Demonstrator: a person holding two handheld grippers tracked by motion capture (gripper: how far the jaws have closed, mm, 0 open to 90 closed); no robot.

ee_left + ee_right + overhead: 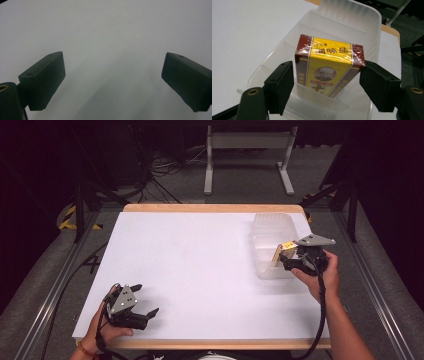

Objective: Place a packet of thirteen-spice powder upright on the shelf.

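A yellow and maroon box wrapped in clear film sits between the jaws of my right gripper, which is shut on its two sides. The box hangs tilted over a clear plastic container at the right of the white table top, above a compartment near the container's near end. My right gripper is at the container's right rim. My left gripper rests low near the front left corner, open, with bare white table between its jaws.
The container has dividers inside. The table has a wooden edge at the back. Beyond it stand a grey metal frame and loose cables on the floor. Metal rails run along both sides.
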